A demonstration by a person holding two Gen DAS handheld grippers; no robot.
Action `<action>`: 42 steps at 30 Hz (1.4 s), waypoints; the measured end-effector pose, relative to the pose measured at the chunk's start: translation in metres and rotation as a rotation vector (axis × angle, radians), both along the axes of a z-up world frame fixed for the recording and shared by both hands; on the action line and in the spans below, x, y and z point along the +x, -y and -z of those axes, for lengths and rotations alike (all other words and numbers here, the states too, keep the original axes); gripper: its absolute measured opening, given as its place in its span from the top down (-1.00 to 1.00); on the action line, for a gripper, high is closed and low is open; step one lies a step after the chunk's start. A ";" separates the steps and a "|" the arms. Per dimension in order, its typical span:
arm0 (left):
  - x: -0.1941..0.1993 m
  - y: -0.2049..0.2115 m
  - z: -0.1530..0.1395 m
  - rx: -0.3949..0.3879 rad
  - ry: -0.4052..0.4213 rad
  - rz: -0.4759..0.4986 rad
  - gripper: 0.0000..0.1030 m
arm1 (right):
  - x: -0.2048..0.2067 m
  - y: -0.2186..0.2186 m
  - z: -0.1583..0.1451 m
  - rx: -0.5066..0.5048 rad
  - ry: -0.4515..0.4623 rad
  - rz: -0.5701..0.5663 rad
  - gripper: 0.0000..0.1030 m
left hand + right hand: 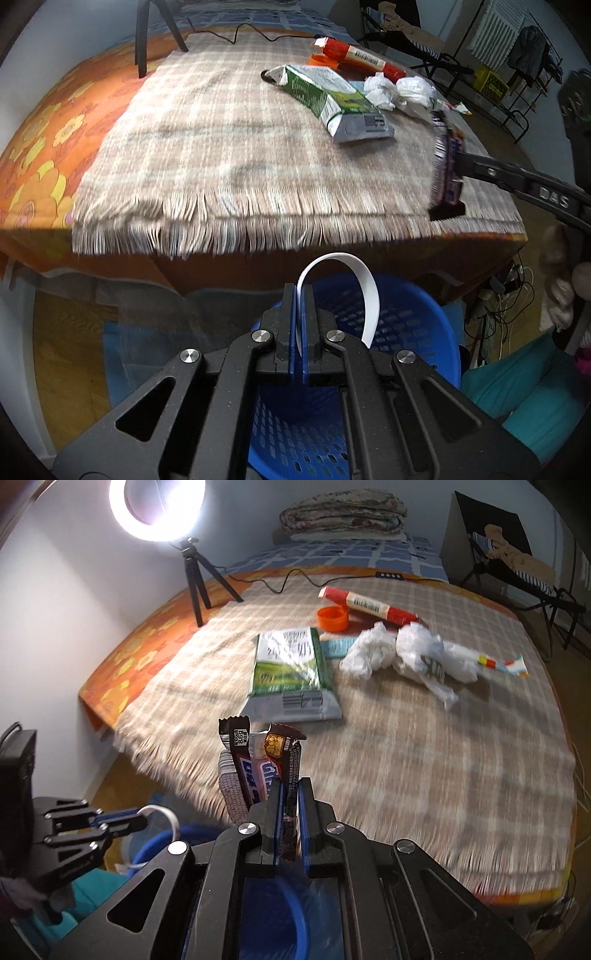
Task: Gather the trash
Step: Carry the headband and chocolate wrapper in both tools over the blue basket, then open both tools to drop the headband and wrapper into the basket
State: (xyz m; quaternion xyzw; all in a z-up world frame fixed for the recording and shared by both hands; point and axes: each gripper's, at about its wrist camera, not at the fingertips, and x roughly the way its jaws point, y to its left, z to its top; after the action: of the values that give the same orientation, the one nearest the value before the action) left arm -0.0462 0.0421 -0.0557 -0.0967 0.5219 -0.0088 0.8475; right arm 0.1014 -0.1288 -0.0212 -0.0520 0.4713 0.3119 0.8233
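Left edge: ring light (157, 507) on a small tripod (197, 579), standing on the orange flowered bedspread (40, 147). A plaid blanket (207, 147) lies over it.

Left gripper (300, 291): jaws pressed together, pinching a white strip (364, 291) that loops up and over. It hangs above a blue basket (417, 321) on the floor, just off the blanket's fringe. The right wrist view shows the same gripper (142, 821) low left, over the basket rim (162, 840).

Middle of the blanket: flattened green milk carton (291, 672), lying flat. Behind it, an orange cap (332, 617) and a red tube (369, 605); the two look to be touching, but the blur makes that hard to call.

Right of the carton: crumpled white paper (365, 650) beside a wadded plastic bag (428, 653), then a colourful scrap (506, 666) at the far right.

Right gripper (290, 794): jaws clamped on a candy wrapper (273, 760), which stands upright between them, over the blanket's near edge. In the left wrist view, it (452, 164) sits at the blanket's right edge with the wrapper (445, 166).
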 end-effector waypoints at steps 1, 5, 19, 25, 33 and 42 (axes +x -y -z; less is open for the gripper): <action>-0.002 0.001 0.002 -0.002 -0.005 -0.001 1.00 | -0.005 0.003 0.001 0.001 -0.005 -0.003 0.88; -0.010 0.003 0.011 -0.005 -0.024 0.003 1.00 | -0.026 0.012 0.008 -0.013 -0.023 -0.018 0.88; -0.025 0.035 0.046 0.012 -0.103 0.062 1.00 | -0.083 0.015 0.061 -0.088 -0.140 -0.101 0.88; -0.035 0.052 0.060 0.027 -0.132 0.107 1.00 | -0.101 0.009 0.079 -0.126 -0.175 -0.140 0.88; -0.040 0.058 0.073 0.045 -0.173 0.129 1.00 | -0.109 0.006 0.096 -0.149 -0.225 -0.160 0.88; -0.039 0.064 0.081 0.078 -0.188 0.152 0.17 | -0.110 0.008 0.100 -0.160 -0.234 -0.159 0.36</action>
State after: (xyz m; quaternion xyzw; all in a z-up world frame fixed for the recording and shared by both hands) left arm -0.0856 -0.0221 -0.1369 -0.0243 0.6046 -0.0438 0.7949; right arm -0.0086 -0.1370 -0.1209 -0.1178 0.5815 0.3417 0.7288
